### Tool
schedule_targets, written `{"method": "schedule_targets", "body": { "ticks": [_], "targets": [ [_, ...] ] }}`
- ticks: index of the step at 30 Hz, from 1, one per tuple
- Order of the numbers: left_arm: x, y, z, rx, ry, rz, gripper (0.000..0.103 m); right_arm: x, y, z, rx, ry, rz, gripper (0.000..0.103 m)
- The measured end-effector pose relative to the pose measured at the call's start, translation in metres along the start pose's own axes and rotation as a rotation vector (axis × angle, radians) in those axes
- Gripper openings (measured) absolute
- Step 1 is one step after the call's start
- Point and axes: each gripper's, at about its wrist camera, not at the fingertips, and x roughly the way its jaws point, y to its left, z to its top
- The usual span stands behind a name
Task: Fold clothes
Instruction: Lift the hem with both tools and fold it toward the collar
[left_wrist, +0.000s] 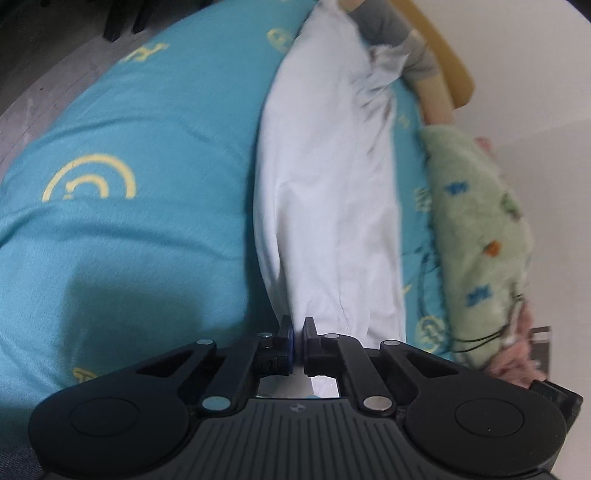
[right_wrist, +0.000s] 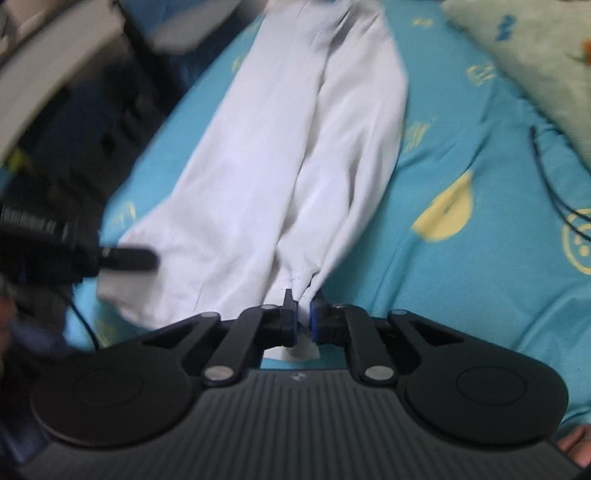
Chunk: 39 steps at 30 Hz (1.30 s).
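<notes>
At the near edge of the left wrist view, my left gripper (left_wrist: 298, 334) had its jaws drawn in tight on a gathered end of the white garment (left_wrist: 325, 177); in the right wrist view my right gripper (right_wrist: 303, 314) was likewise pinched narrow on a bunched, stitched hem of the same cloth (right_wrist: 280, 155). The garment lay stretched long across the turquoise bedsheet (left_wrist: 140, 133), part lifted toward each gripper and creased lengthwise. I judged it light, thin and limp: it sagged between holds, bunched at the pinch points and would likely slide out of a shallow grip, so hems and corners looked the soundest places to hold. Motion blur prevented me from telling what kind of garment it was or how many layers were stacked. Just beside the cloth in the right wrist view I noted another black device (right_wrist: 74, 251), too blurred to identify. Farther off, a thin black cable (right_wrist: 550, 177) trailed on the sheet, a possible snag. A green patterned blanket (left_wrist: 480, 236) lay beyond the garment, crowding the folding area. At the far end, a grey-sleeved arm (left_wrist: 402, 40) rested by the cloth.
</notes>
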Motion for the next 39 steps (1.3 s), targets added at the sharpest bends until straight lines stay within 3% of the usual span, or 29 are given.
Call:
{"method": "schedule_targets", "body": {
  "ticks": [6,10,13,18,20,24,28,31,39],
  "targets": [
    [-0.060,-0.038,-0.004,0.039,-0.106,-0.134,0.004,-0.080,0.007,0.051,0.114,-0.204,0.158,0.009],
    [-0.101,-0.064,-0.007,0.065,-0.176,-0.223,0.004,-0.130,0.009,0.056,0.101,-0.305,0.225,0.009],
    [-0.115,-0.062,-0.045,0.090,-0.190,-0.215,0.004,-0.155,0.007,0.033,0.097,-0.331,0.267,0.009],
    [-0.125,-0.045,-0.113,0.112,-0.181,-0.205,0.004,-0.166,-0.003,-0.046,0.104,-0.328,0.284,0.009],
    [-0.124,-0.042,-0.126,0.122,-0.187,-0.196,0.004,-0.168,-0.006,-0.071,0.115,-0.332,0.279,0.009],
    [-0.119,-0.048,-0.133,0.147,-0.219,-0.186,0.004,-0.167,-0.015,-0.086,0.176,-0.342,0.299,0.009],
    [-0.112,-0.061,-0.115,0.180,-0.227,-0.174,0.004,-0.163,-0.021,-0.072,0.186,-0.377,0.298,0.009],
    [-0.097,-0.080,-0.082,0.226,-0.259,-0.140,0.004,-0.153,-0.025,-0.043,0.183,-0.395,0.289,0.009],
    [-0.014,-0.114,0.044,0.336,-0.372,0.039,0.005,-0.070,-0.020,0.089,0.082,-0.385,0.173,0.010]
  ]
}}
